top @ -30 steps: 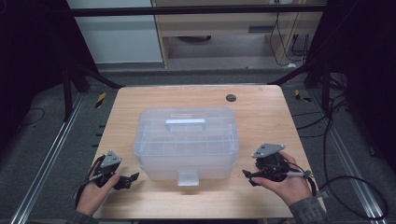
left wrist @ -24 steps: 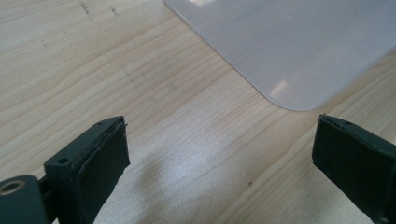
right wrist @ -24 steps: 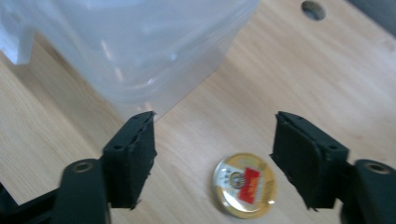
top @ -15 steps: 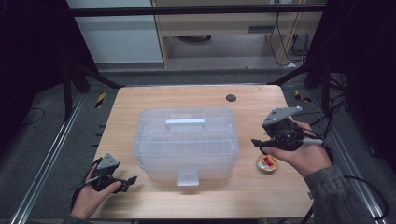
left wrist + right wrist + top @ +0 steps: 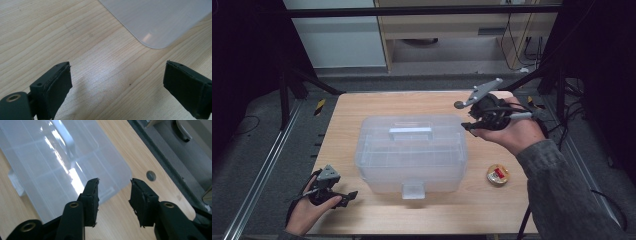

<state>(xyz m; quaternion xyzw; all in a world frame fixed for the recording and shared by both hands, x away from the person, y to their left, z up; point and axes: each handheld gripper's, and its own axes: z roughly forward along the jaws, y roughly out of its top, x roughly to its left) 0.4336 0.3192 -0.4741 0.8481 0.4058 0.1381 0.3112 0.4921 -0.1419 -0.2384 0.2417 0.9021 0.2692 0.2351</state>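
Observation:
A clear plastic box (image 5: 412,152) with a lid handle (image 5: 410,132) and a front latch (image 5: 413,190) stands shut in the middle of the wooden table (image 5: 362,107). My left gripper (image 5: 348,198) rests on the table at the front left, pointing toward the box. In the left gripper view it (image 5: 117,66) is wide open over bare wood, with the box corner (image 5: 155,22) ahead. My right gripper (image 5: 468,120) is held in the air by the box's right rear corner. It (image 5: 114,180) is open and holds nothing, with the box lid (image 5: 57,170) below.
A small round yellow-and-red roll (image 5: 498,175) lies on the table to the right of the box. A dark round disc (image 5: 150,175) sits near the table's far edge. Cables and metal frame legs surround the table.
My right gripper has risen from the table's front right and moved back and up to the box's right rear corner, uncovering the small round roll. The left gripper has stayed put.

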